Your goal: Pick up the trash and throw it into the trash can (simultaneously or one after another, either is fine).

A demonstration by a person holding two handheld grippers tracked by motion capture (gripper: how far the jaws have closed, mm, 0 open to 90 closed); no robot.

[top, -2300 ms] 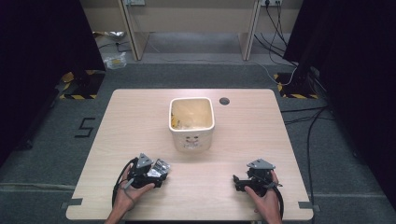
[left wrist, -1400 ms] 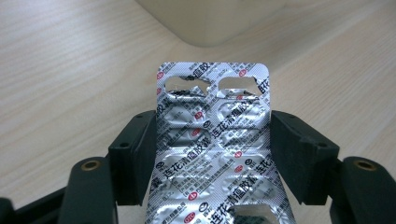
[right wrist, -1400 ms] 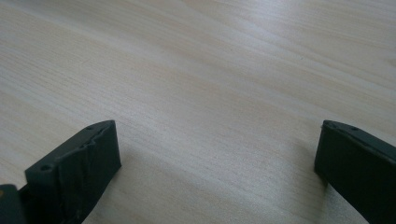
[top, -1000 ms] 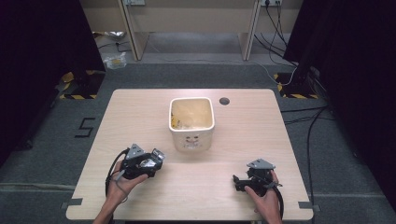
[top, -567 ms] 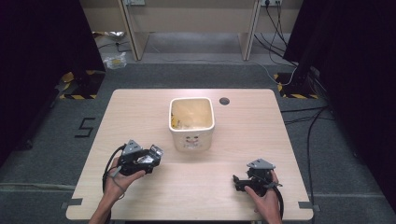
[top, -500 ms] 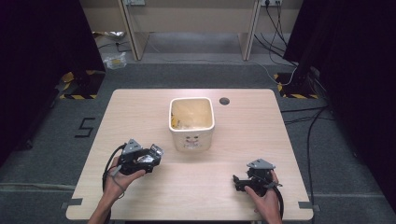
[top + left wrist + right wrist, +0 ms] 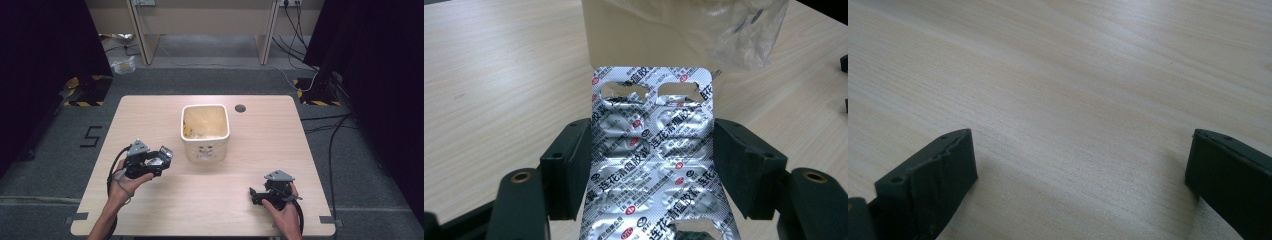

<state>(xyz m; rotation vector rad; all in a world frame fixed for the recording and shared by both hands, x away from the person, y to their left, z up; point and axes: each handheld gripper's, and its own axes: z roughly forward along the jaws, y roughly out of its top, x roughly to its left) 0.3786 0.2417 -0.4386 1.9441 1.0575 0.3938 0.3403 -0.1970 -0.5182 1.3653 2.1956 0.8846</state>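
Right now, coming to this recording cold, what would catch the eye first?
First, the silver blister pack, clamped edgewise between the jaws of the left hand-held gripper, two top pockets torn open. Just beyond it stands the cream bin in the middle of the table, lined with a clear plastic bag. The right hand-held gripper sits open over bare wood at the near right.

left gripper (image 7: pixel 162 159): black, grey three-cornered plate, looped black cable
right gripper (image 7: pixel 254 194): black, grey plate
jaws: black blocks, screw holes
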